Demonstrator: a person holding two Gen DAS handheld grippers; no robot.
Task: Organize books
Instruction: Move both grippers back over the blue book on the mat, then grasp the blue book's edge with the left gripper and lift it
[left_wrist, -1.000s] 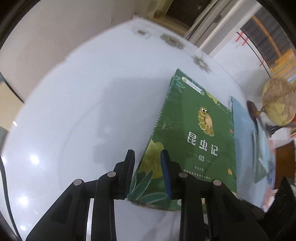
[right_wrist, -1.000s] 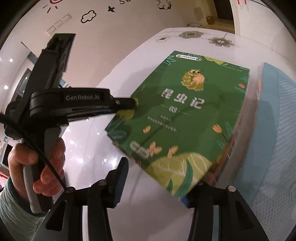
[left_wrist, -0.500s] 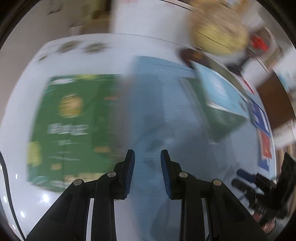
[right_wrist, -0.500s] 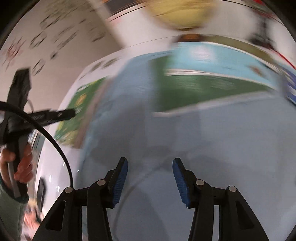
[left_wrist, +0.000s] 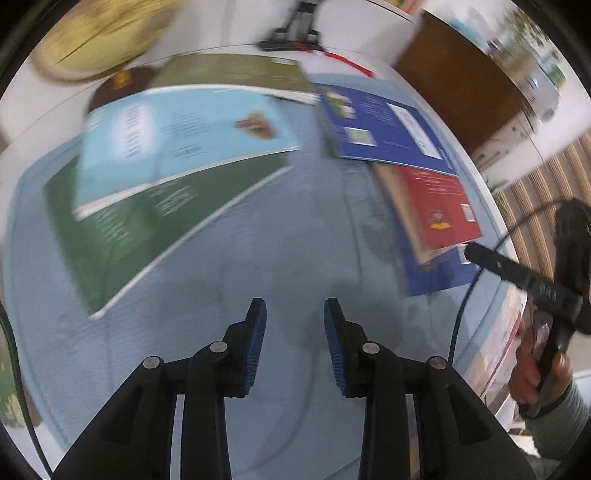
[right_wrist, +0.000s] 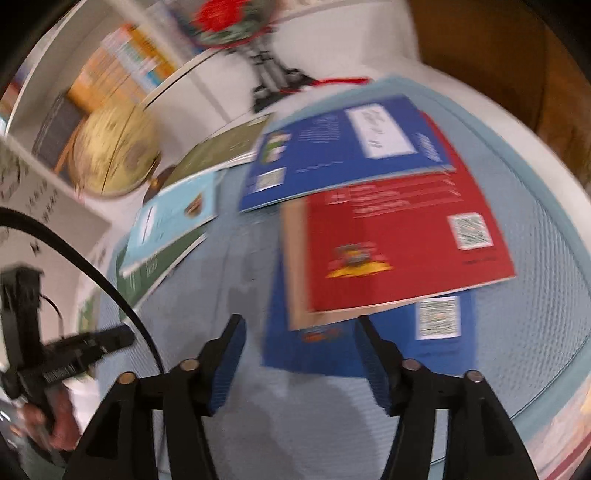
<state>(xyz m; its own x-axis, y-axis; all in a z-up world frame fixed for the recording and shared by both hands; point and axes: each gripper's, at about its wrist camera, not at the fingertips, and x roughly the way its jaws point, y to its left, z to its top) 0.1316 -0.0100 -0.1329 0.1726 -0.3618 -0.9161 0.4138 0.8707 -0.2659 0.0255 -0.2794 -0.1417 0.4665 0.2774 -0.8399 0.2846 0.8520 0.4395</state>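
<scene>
I see the books scattered on a pale blue woven mat (left_wrist: 295, 229) that covers the white surface (right_wrist: 554, 155). A red paperback with a square code on its cover (right_wrist: 399, 243) lies near the mat's middle, overlapping a dark blue book (right_wrist: 314, 350) beneath it, and its far edge is tucked under a second blue book with a white label (right_wrist: 347, 151). Away from the red paperback, toward the yellowish globe (right_wrist: 110, 155), a light blue book (left_wrist: 184, 129) rests on a dark green book (left_wrist: 140, 229), with an olive green book (left_wrist: 229, 74) beyond them.

My right gripper (right_wrist: 299, 358) hovers over the near edge of the dark blue book, its blue-padded fingers (right_wrist: 227, 365) opening, gripping nothing. My left gripper (left_wrist: 295, 343) hangs over bare mat beside the red paperback, fingers (left_wrist: 255, 343) also opening and empty. The frames are blurred.
</scene>
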